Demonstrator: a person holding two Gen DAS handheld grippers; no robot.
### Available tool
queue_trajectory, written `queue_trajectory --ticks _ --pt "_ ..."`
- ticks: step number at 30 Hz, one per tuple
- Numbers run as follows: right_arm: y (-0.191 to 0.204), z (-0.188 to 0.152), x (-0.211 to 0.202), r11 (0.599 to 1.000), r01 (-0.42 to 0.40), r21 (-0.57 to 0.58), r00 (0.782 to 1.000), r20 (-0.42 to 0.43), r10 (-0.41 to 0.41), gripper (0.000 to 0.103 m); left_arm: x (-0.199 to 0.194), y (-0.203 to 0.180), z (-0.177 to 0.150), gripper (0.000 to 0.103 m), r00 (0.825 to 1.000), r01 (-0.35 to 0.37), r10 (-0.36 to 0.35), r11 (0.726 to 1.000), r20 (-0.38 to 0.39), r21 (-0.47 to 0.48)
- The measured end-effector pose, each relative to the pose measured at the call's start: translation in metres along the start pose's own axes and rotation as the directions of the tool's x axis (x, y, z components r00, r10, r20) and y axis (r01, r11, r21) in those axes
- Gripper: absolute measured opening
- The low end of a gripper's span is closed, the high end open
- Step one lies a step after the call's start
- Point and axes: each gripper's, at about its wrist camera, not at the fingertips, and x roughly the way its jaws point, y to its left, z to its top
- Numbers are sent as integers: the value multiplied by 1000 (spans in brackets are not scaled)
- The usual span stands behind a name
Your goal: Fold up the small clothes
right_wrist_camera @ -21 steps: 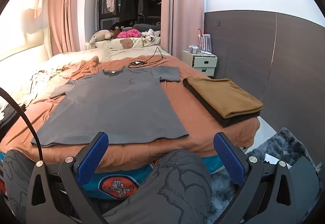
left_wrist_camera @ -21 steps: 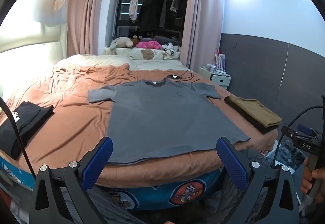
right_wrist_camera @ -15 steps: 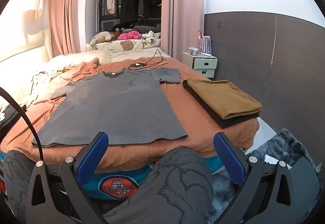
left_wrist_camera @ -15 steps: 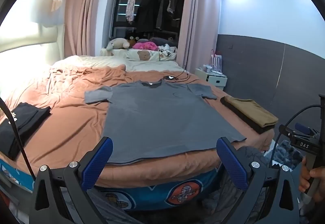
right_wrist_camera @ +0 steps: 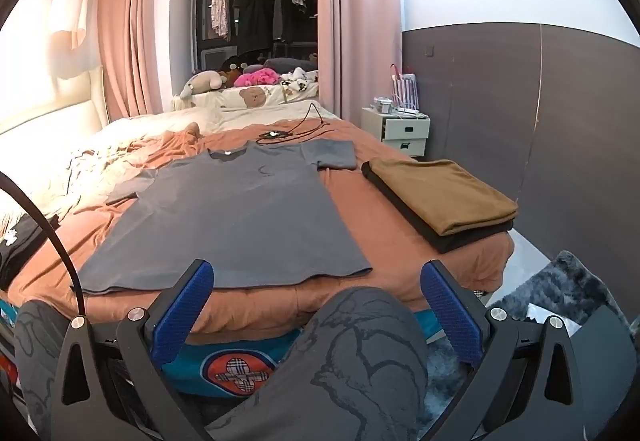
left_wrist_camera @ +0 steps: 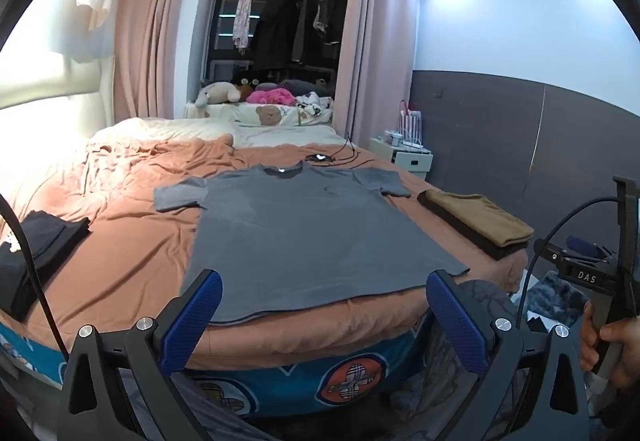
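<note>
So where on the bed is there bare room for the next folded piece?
Bare orange sheet lies between the flat grey T-shirt and the folded black garment. A narrower strip separates the shirt from the brown-on-black folded stack. Cables crowd the area beyond the collar.

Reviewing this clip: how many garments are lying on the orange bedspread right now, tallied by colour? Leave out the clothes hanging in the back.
Grey, spread-out flat short-sleeved T-shirt: 1
Mustard-brown folded garment, top of the right-hand stack: 1
Black folded garment beneath it: 1
Black folded garment with white print at the left edge: 1, possibly more layers, hard to tell
Total: 4
</note>
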Motion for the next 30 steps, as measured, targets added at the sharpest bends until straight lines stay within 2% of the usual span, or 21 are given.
queue_trajectory --ticks 10,30 --pt "4 -1 -3 1000 17 -18 1000 15 -16 103 -6 2 -1 103 1000 -6 6 1000 6 -15" --pt "1 -6 -3 1000 -1 -20 1000 8 2 103 -10 3 -6 103 1000 -11 11 1000 -1 -14"
